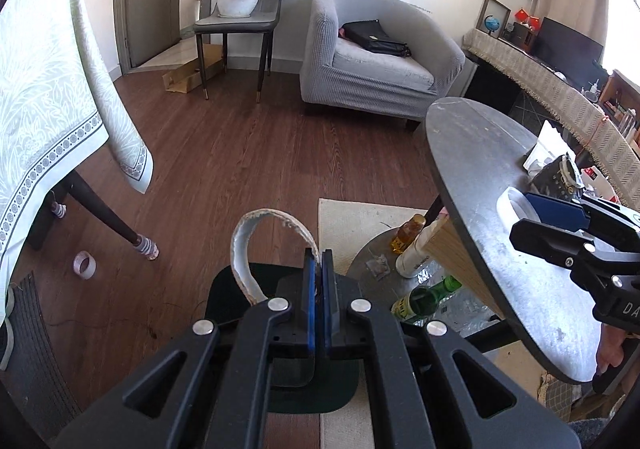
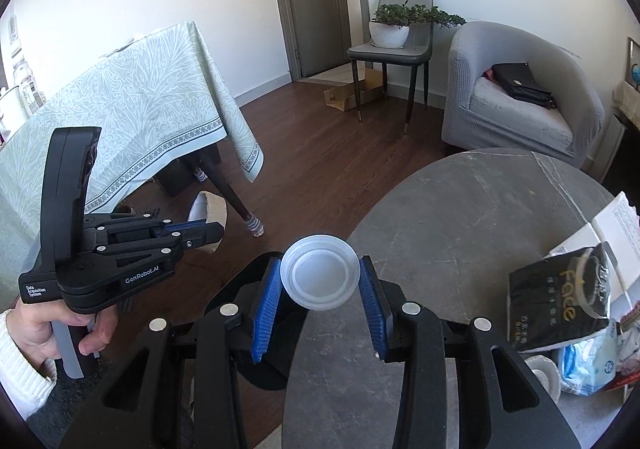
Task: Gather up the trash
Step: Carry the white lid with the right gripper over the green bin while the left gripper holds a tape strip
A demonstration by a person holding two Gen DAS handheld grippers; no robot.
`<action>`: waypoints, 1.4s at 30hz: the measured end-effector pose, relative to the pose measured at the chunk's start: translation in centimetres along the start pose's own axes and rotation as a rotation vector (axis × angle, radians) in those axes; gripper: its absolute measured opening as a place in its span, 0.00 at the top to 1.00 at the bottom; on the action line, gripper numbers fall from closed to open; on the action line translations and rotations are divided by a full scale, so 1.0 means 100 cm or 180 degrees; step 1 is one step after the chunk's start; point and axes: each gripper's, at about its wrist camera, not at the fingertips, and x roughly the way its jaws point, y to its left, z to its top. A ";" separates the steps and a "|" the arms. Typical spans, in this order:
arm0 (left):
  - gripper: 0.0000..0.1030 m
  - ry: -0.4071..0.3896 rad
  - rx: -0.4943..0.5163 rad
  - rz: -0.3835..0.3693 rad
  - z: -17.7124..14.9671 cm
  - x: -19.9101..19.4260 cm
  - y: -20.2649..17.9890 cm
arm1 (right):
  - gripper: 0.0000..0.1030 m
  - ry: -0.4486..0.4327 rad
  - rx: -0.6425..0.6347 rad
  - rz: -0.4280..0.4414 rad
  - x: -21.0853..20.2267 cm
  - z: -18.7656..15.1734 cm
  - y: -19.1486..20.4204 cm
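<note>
Now the left gripper [image 1: 319,261] has its jaws pressed together on the rim of an empty tape roll [image 1: 256,249], a cardboard ring that arches up and to the 10 o'clock side of the blue pads. In the right wrist view that same ring [image 2: 208,209] pokes out past the left gripper [image 2: 200,231], which a hand [image 2: 60,325] in a white knitted sleeve holds at about 9 o'clock.

Meanwhile the right gripper [image 2: 320,281] has its jaws partly closed on a white plastic cup [image 2: 320,277], the ribbed blue pads [image 2: 266,301] touching its sides; the cup's open mouth faces the camera. It is held over the near edge of the round grey counter [image 2: 480,217]. Seen from the left wrist, the right gripper [image 1: 532,213] sits at 3 o'clock over the counter [image 1: 500,185] with the cup [image 1: 512,205] in it.

At 3 o'clock on the counter lies a black tissue pack [image 2: 560,301], with a blue-and-white packet [image 2: 588,365] just beside it at 4 o'clock. Below the counter, on a lower shelf [image 1: 368,269], stand an amber bottle [image 1: 408,233], a white bottle [image 1: 412,257] and a green bottle [image 1: 424,297]. A tape ring [image 1: 85,264] lies on the wooden floor [image 1: 240,153] at 9 o'clock.
</note>
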 end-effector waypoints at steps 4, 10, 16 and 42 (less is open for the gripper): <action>0.96 0.0144 -0.0056 0.0086 -0.007 0.010 0.019 | 0.62 0.0059 -0.0044 0.0037 0.012 0.004 0.013; 0.96 0.0394 -0.0152 0.0112 -0.021 0.030 0.043 | 0.62 0.0144 -0.0101 0.0101 0.030 0.011 0.029; 0.96 0.0645 -0.0216 -0.0060 -0.042 0.052 0.055 | 0.62 0.0245 -0.0147 0.0150 0.047 0.018 0.043; 0.59 0.0646 -0.0217 0.0067 -0.050 0.039 0.092 | 0.62 0.0791 -0.0308 0.0212 0.135 0.006 0.086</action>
